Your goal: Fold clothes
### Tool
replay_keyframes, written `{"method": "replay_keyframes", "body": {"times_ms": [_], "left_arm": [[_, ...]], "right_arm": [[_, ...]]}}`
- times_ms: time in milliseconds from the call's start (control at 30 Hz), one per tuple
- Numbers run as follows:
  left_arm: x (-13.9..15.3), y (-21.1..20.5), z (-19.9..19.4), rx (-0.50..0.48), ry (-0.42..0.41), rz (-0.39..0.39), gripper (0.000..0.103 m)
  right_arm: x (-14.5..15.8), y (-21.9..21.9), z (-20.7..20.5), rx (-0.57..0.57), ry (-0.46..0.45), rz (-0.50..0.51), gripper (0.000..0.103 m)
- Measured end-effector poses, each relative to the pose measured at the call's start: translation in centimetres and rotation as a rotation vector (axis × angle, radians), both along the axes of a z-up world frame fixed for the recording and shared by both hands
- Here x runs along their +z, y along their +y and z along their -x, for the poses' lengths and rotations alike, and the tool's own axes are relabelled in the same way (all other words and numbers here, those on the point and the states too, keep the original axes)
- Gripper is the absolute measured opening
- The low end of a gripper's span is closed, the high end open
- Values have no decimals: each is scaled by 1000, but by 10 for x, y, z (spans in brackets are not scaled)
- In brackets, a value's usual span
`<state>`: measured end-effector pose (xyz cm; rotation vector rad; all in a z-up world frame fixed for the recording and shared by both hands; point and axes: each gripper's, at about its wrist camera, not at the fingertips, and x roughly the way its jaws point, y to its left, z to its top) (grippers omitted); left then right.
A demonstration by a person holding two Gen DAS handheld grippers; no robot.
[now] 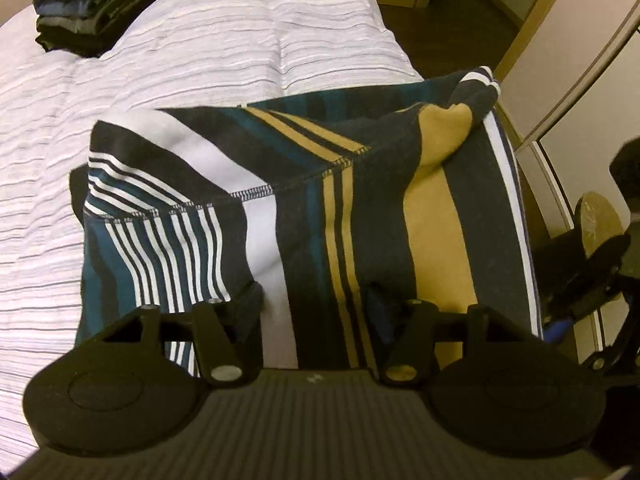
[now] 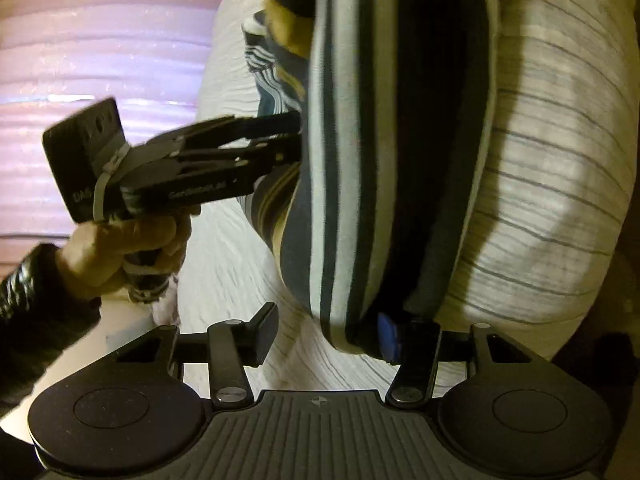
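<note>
The striped garment (image 1: 304, 208) lay doubled over on the bed (image 1: 200, 40), so one fold looked made and squaring plus stacking remained; a folded pile (image 1: 80, 4) sat well apart; the left gripper (image 1: 316, 312) and right gripper (image 2: 340, 332) stood half-wide, cloth between, grip uncertain.
</note>
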<state>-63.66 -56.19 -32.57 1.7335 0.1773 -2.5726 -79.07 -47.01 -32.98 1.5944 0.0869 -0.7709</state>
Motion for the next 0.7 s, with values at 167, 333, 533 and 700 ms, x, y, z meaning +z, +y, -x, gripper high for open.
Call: {"method": "replay_keyframes", "body": {"times_ms": [167, 333, 533, 700], "left_arm": [[25, -8, -19, 34, 64, 24, 47], [36, -16, -23, 59, 131, 33, 47], [31, -41, 16, 53, 163, 60, 47], [24, -74, 41, 82, 138, 121, 47]], "right_arm": [[27, -10, 16, -41, 101, 84, 56], [55, -23, 53, -214, 243, 208, 56], [48, -71, 77, -257, 333, 156, 16], [31, -98, 95, -296, 311, 76, 15]]}}
